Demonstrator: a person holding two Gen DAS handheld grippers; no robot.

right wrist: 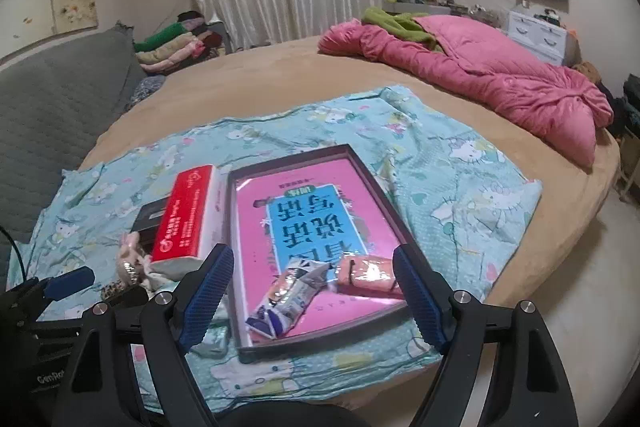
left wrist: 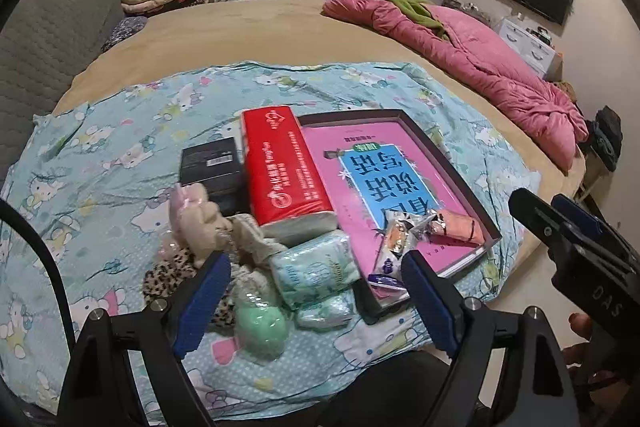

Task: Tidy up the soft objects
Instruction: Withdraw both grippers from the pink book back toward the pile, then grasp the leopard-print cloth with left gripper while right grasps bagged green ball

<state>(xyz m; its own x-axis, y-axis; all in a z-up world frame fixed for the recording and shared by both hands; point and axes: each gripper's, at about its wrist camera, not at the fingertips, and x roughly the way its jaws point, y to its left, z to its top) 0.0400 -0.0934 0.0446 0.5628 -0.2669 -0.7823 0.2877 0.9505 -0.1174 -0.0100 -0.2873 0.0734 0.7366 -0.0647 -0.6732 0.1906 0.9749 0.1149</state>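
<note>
Soft pile (mint pouch (left wrist: pixel 261 323), tissue packs (left wrist: pixel 314 269)) just left of tray (left wrist: pixel 494 227); left gripper (left wrist: pixel 316 303) nearer, above it, fingers wide, empty. Right gripper (right wrist: pixel 316 297) over tray, fingers opening, empty.

Bed (left wrist: pixel 248 23): we see a cloth (left wrist: pixel 100 163) spread on its near part.
Tray (right wrist: pixel 236 223): on the cloth, with a book (right wrist: pixel 304 211) inside.
Two packets (right wrist: pixel 288 297): on the book's near end.
Tissue pack (left wrist: pixel 282 167): just left of the tray.
Box (left wrist: pixel 210 167): left of the tissue pack.
Small soft things (left wrist: pixel 256 315): piled in front of both.
</note>
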